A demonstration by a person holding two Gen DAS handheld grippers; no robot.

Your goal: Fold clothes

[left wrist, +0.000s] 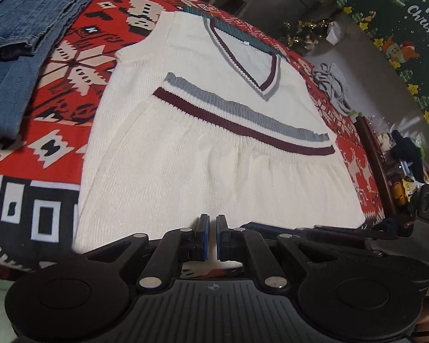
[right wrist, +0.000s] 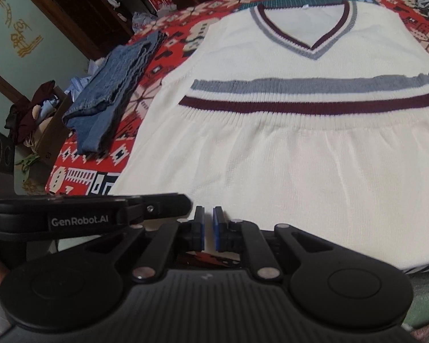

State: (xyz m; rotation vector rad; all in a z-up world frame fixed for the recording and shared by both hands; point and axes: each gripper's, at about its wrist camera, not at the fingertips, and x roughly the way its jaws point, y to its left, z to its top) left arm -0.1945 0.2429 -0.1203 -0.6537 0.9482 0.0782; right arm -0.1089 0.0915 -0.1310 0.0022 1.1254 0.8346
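White knit vest [left wrist: 214, 148], sleeveless, with a V-neck trimmed in maroon and grey and two bands (grey above maroon) across the chest. It lies flat and face-up on the red patterned blanket [left wrist: 71, 65], neck at the far end, hem nearest both cameras. A crease-like ridge runs across just below the maroon band; no part is turned over on itself as far as either view shows.

Denim garment [left wrist: 23, 28] sits to the left of the vest, well apart from it, already stacked in layers. Judgement: that piece looks folded and done. A grey crumpled cloth [left wrist: 331, 85] lies at the blanket's right edge, unfolded, possibly waiting its turn.

Left gripper [left wrist: 211, 237]: jaws drawn to a narrow slit, nothing between the blue pads, hanging over the hem edge. Whether the tips touch the knit cannot be told. Right gripper [right wrist: 208, 228]: likewise nearly closed and empty, also at the hem. In the right wrist view the left unit's black body shows just beside it, so the two sit close together near the hem's middle.

Judgement on progress: one garment finished, vest spread and smoothed but its first fold not begun; sides and bottom all remain to be brought in.
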